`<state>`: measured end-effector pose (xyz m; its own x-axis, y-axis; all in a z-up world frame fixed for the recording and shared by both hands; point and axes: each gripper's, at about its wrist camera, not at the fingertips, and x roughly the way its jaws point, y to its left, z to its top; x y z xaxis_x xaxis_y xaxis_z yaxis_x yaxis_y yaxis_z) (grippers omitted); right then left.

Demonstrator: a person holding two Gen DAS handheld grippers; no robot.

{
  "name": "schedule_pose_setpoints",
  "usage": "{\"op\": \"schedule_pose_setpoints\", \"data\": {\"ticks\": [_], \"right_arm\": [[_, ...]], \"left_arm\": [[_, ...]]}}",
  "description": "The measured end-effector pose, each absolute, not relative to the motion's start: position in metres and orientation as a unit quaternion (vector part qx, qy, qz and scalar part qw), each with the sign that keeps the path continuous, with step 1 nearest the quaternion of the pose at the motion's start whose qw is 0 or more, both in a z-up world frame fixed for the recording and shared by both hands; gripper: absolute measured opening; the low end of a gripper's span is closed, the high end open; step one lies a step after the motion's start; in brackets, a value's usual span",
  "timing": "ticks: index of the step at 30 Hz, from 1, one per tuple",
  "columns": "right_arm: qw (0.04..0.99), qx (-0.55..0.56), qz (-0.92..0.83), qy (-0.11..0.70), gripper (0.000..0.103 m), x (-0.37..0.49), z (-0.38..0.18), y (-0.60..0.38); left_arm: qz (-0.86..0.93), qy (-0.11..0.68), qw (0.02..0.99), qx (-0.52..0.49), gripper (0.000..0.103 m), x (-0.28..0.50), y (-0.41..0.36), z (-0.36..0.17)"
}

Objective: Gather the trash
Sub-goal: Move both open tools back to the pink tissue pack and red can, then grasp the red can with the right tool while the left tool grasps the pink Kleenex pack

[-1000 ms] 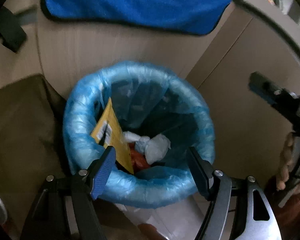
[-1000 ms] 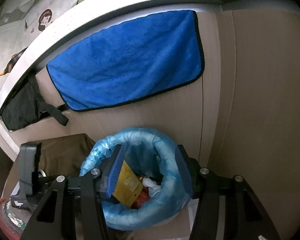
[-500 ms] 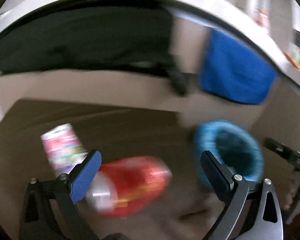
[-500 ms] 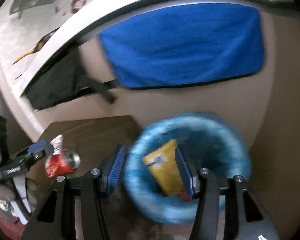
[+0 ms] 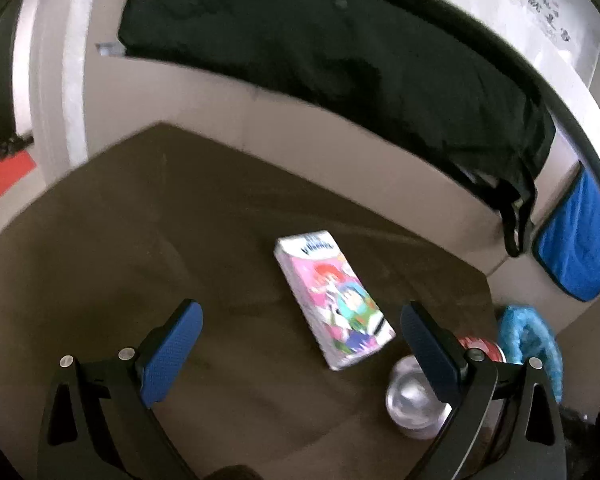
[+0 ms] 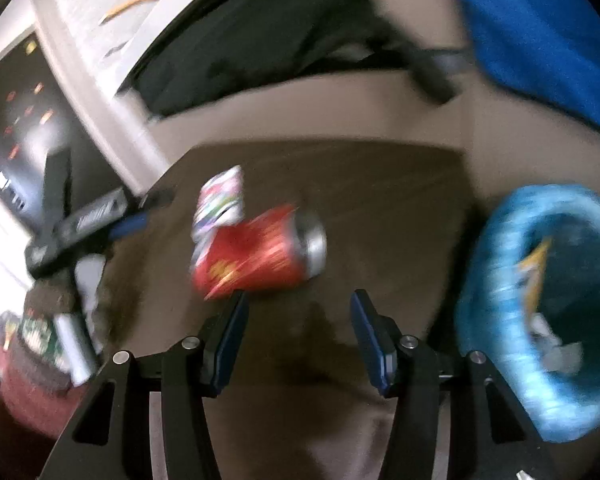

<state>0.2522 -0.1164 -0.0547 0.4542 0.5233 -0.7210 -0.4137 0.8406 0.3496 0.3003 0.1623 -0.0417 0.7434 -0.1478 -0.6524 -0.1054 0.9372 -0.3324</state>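
Note:
A pink and white drink carton [image 5: 334, 300] lies flat on a brown mat [image 5: 160, 240]. Beside it a red can [image 6: 260, 256] lies on its side, silver end [image 5: 416, 404] showing. My left gripper [image 5: 300, 340] is open wide just short of the carton, nothing between its pads. My right gripper [image 6: 298, 320] hovers near the can, jaws partly apart and empty. The blue-lined bin [image 6: 540, 312] stands right of the mat and holds a yellow packet [image 6: 534, 276] and white tissue [image 6: 556, 352]. The left gripper [image 6: 88, 220] shows at the left of the right wrist view.
A black cloth [image 5: 340, 60] and a blue towel [image 5: 580, 248] hang on the beige cabinet front behind the mat. A white counter edge [image 6: 100, 80] runs above. Blurred clutter [image 6: 40, 340] sits at the mat's left corner.
Both views have swung left from over the bin to the brown mat with the carton and can. The left jaws have spread wider. The right jaws keep the same gap.

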Motion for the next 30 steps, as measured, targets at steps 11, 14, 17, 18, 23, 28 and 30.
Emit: {"op": "schedule_pose_setpoints", "data": {"ticks": [11, 14, 17, 18, 23, 28, 30], "right_arm": [[0.834, 0.030, 0.292, 0.468, 0.050, 0.293, -0.073, -0.061], [0.851, 0.020, 0.267, 0.453, 0.050, 0.311, -0.070, -0.067], [0.864, 0.016, 0.242, 0.442, 0.050, 0.323, -0.070, -0.079], [0.866, 0.020, 0.240, 0.439, 0.050, 0.324, -0.069, -0.085], [0.872, 0.034, 0.233, 0.428, 0.050, 0.314, -0.069, -0.111], [0.867, 0.040, 0.235, 0.437, 0.050, 0.299, -0.071, -0.123], [0.859, 0.050, 0.250, 0.443, 0.051, 0.293, -0.069, -0.121]], "left_arm": [[-0.047, 0.392, 0.902, -0.177, 0.099, 0.312, 0.173, -0.051], [-0.058, 0.411, 0.892, -0.180, 0.099, 0.321, 0.165, -0.055], [-0.060, 0.418, 0.889, -0.178, 0.099, 0.334, 0.152, -0.054], [-0.058, 0.418, 0.889, -0.175, 0.099, 0.339, 0.148, -0.054], [-0.023, 0.443, 0.889, -0.112, 0.099, 0.372, 0.114, -0.063], [0.009, 0.429, 0.903, 0.003, 0.099, 0.374, 0.086, -0.070], [0.010, 0.424, 0.906, 0.007, 0.099, 0.366, 0.093, -0.070]]}}
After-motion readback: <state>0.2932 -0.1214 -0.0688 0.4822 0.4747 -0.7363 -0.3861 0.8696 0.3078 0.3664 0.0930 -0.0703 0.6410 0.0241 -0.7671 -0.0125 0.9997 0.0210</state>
